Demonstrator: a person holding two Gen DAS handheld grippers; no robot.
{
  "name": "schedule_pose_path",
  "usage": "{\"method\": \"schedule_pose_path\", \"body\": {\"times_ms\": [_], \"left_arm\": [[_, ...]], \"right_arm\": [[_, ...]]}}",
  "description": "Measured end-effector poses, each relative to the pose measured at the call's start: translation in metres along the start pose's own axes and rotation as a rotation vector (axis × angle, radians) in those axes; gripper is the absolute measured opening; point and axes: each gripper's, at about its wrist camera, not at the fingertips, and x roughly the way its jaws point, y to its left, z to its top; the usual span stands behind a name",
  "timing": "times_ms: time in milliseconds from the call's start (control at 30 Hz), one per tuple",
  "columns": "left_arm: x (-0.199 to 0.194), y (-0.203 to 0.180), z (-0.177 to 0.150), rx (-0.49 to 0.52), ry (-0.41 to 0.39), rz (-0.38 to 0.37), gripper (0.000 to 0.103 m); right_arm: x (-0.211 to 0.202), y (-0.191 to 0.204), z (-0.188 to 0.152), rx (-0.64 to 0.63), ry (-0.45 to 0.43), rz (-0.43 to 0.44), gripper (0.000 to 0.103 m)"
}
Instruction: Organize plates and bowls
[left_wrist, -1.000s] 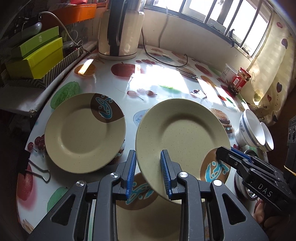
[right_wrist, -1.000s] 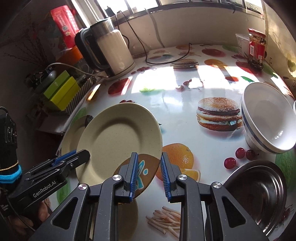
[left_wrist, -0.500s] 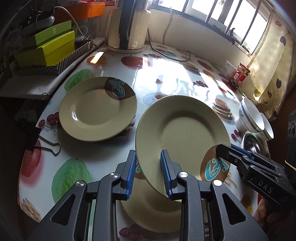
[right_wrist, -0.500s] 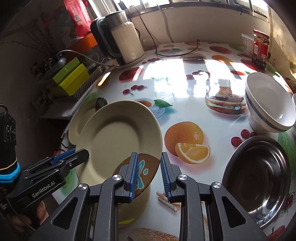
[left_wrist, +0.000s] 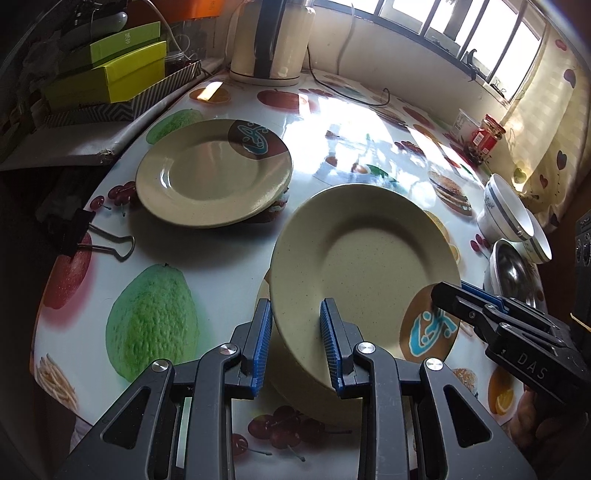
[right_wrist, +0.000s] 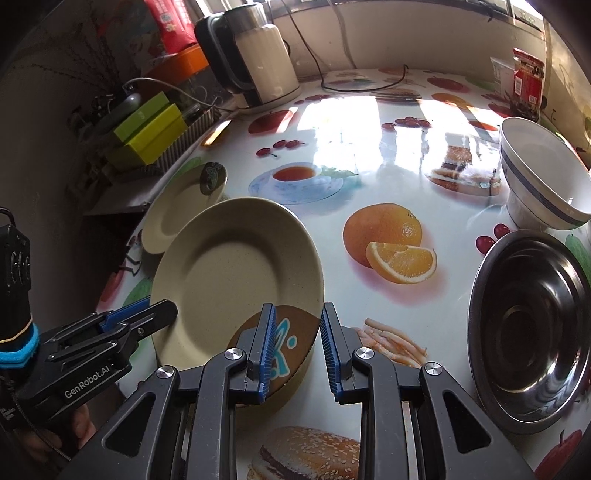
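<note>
Three beige speckled plates show: one flat near the table's (left_wrist: 221, 280) left edge (left_wrist: 212, 177), one lifted and tilted (left_wrist: 364, 266), and one under it (left_wrist: 317, 398), probably lying on the table. Two white bowls (left_wrist: 506, 210) and a steel basin (right_wrist: 528, 295) sit by the right edge. The left gripper (left_wrist: 295, 343) clamps the lifted plate's near rim (glossy, round); the right gripper (right_wrist: 297, 343) straddles its brown patch, jaws slightly apart.
</note>
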Motion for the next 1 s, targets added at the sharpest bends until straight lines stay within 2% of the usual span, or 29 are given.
{"method": "schedule_pose_path", "body": {"times_ms": [1000], "left_arm": [[0.000,0.000,-0.011,0.012,0.018,0.033,0.028]], "right_arm": [[0.004,0.005,-0.010,-0.018,0.027,-0.010,0.026]]}}
